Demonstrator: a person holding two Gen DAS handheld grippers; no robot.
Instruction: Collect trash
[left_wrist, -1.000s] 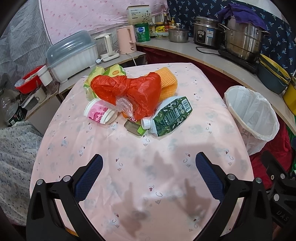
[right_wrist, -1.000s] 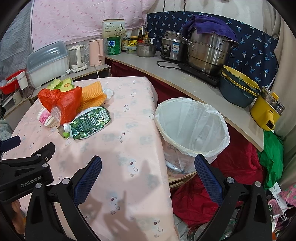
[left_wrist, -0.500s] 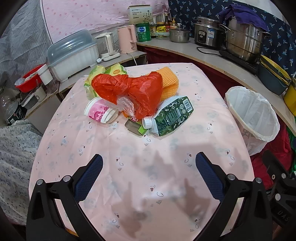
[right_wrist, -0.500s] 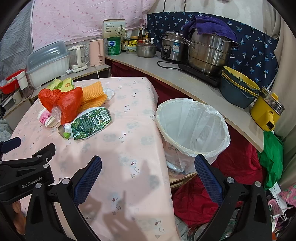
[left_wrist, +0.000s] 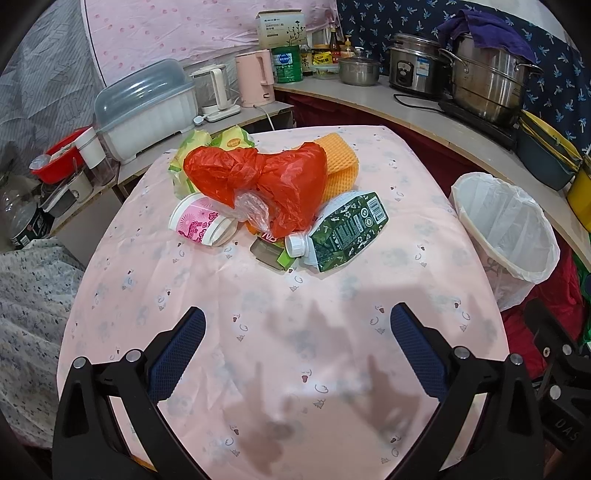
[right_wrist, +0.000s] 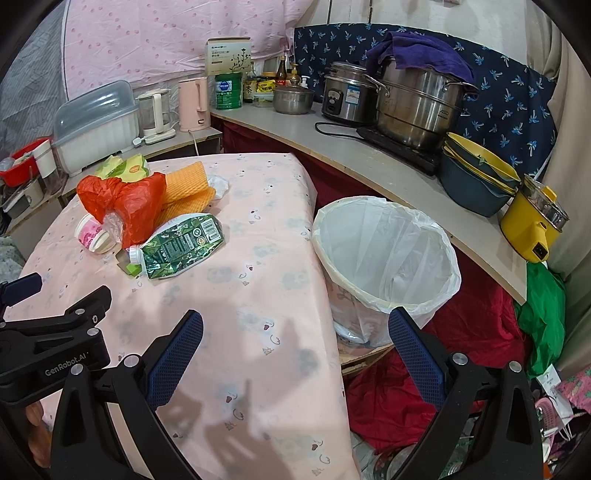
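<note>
A pile of trash lies on the pink table (left_wrist: 280, 350): a red plastic bag (left_wrist: 266, 181), a green carton with a white cap (left_wrist: 343, 230), a pink cup (left_wrist: 195, 223), an orange sponge cloth (left_wrist: 340, 158) and yellow-green wrappers (left_wrist: 192, 147). My left gripper (left_wrist: 297, 328) is open and empty, a short way in front of the pile. My right gripper (right_wrist: 295, 328) is open and empty over the table's right edge, beside the white-lined trash bin (right_wrist: 384, 258). The carton (right_wrist: 181, 245) and red bag (right_wrist: 122, 203) show at left in the right wrist view.
A curved counter (right_wrist: 369, 162) behind the bin carries steel pots (right_wrist: 417, 107), stacked bowls (right_wrist: 476, 177) and a yellow cooker (right_wrist: 532, 225). A side shelf holds a dish box (left_wrist: 144, 107) and kettles. Red cloth (right_wrist: 424, 387) lies under the bin.
Both grippers have drifted slightly forward toward the pile and bin. Nothing on the table has moved.
</note>
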